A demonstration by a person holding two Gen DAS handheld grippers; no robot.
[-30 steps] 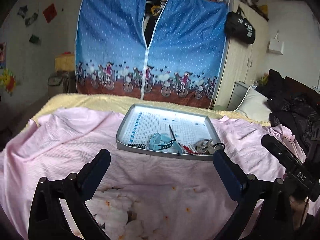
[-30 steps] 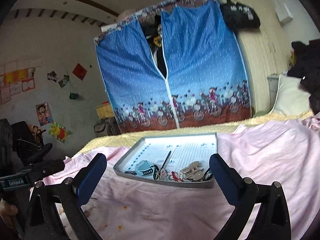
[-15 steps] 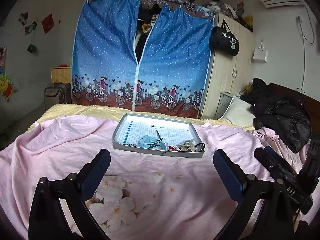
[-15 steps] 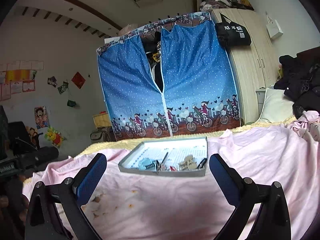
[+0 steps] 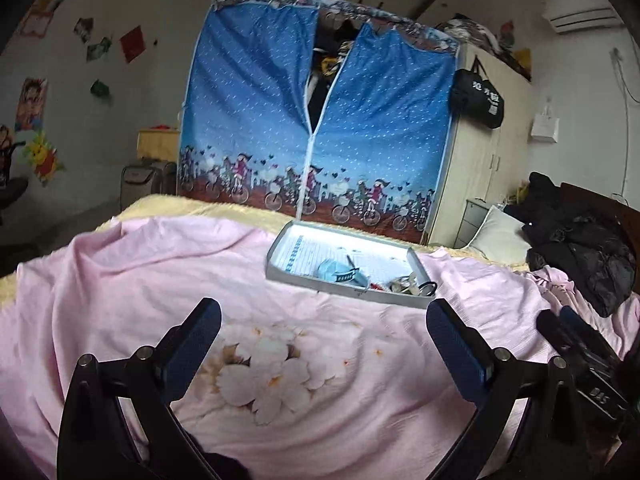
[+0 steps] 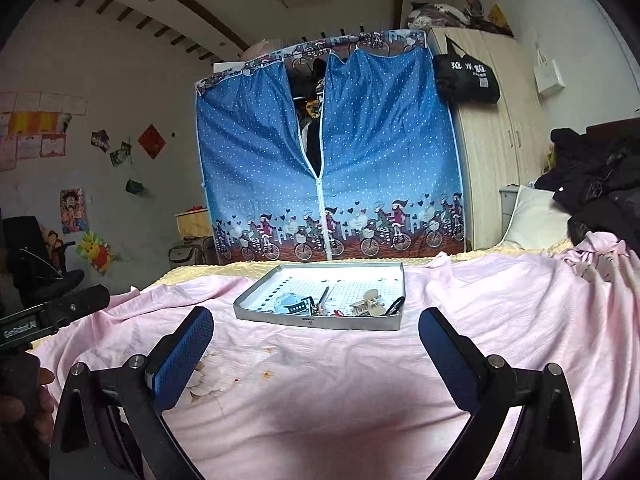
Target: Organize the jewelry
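1. left wrist view: left gripper [image 5: 323,318] spread wide, nothing between fingers, above pink bedsheet [image 5: 120,280]. grey tray [image 5: 344,286] well ahead on sheet, holding light blue watch [image 5: 340,271] beside small jewelry heap [image 5: 408,285].
2. right wrist view: right gripper [image 6: 316,326] spread wide, empty. tray [image 6: 320,322] straight ahead; beige hair clip [image 6: 370,304] near its right end, watch [image 6: 292,304] left.
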